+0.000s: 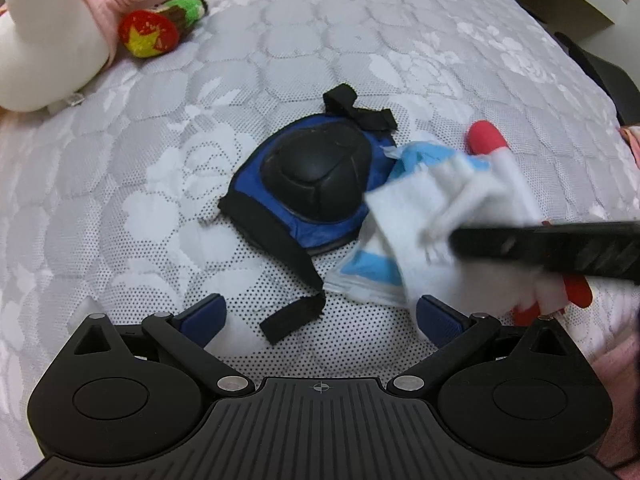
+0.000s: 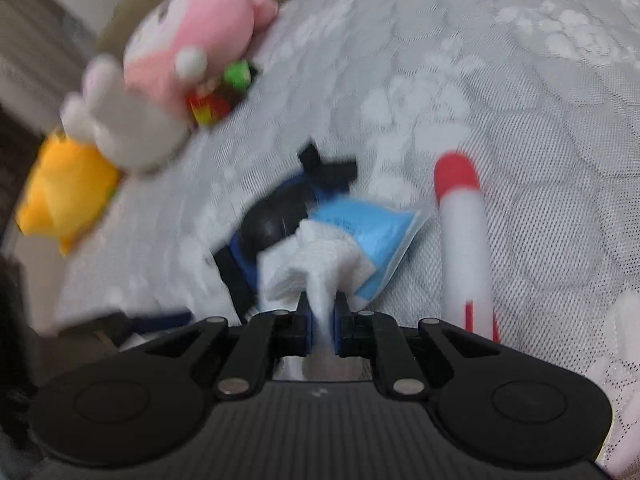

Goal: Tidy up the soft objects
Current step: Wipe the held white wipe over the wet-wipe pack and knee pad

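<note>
The right gripper [image 2: 322, 322] pinches a crumpled white tissue [image 2: 316, 264] between its blue pads, jaws pressed together on the paper; the tissue rises out of a light-blue tissue packet [image 2: 372, 236] lying on the grey quilted mattress [image 2: 500, 100]; the left gripper [image 1: 320, 314] hangs over the mattress with its jaws spread wide and nothing between them; just ahead of it lies a blue and black knee pad [image 1: 312, 188], straps loose, its edge touching the packet; a white plush rocket [image 2: 466, 240] with a red tip lies beside the packet; well apart, a pink and white plush toy [image 2: 160, 80], a small red and green knitted toy [image 1: 160, 28] and a yellow plush [image 2: 64, 192] sit together near the mattress edge.
</note>
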A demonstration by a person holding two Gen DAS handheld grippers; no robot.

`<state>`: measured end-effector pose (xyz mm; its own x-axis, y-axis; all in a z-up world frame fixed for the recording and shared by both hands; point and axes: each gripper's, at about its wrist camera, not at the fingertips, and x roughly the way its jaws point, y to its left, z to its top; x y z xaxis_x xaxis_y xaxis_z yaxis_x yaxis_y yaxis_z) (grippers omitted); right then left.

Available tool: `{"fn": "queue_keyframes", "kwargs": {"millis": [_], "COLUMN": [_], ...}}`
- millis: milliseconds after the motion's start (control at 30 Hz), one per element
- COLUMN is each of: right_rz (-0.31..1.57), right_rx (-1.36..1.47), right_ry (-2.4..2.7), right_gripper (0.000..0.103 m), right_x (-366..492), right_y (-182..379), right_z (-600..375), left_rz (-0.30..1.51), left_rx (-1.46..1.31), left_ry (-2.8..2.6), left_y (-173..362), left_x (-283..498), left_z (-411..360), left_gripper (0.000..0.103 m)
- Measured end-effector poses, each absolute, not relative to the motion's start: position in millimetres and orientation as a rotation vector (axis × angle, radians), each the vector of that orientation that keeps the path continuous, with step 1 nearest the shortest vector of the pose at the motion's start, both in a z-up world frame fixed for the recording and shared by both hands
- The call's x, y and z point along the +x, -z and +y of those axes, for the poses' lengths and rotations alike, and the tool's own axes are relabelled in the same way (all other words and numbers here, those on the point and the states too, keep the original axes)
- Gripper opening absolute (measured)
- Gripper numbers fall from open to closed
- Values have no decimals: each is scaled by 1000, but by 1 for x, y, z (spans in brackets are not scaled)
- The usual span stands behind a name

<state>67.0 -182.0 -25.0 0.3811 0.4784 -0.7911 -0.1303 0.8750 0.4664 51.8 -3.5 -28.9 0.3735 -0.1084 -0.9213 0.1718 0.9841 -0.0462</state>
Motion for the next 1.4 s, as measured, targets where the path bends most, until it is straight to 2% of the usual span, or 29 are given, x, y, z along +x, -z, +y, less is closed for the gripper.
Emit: {"fn": "queue_keyframes", "kwargs": {"millis": [200, 333, 533, 767, 1033, 1233, 1400], "right_rz": [1042, 981, 985, 1015, 1016, 1051, 961], "right_rx": [252, 334, 393, 442, 417, 390, 390], "right_ry": [-238, -199, -170, -206, -222, -136, -166], "right_gripper": [11, 11, 12, 13, 13, 13, 13], "right_x": [75, 76, 74, 73, 73, 82, 81], "right_y": [12, -7, -4, 8, 11, 21, 2], "right_z": [-196, -232, -260, -262, -261, -264, -261], "left_rz": [1128, 1079, 1157, 1144, 1137, 1141, 1129], "left_rx": [-6, -70, -9, 211, 164, 89, 16], "left_ry": [254, 424, 533, 475, 268, 166, 143], "left_y": [20, 10, 24, 47, 42, 5, 2], "left_x": [46, 40, 38, 34, 57, 67, 71], "left_z": [0, -14, -76, -125, -72, -20, 21], "left_gripper": [103, 103, 103, 103, 103, 103, 103]}}
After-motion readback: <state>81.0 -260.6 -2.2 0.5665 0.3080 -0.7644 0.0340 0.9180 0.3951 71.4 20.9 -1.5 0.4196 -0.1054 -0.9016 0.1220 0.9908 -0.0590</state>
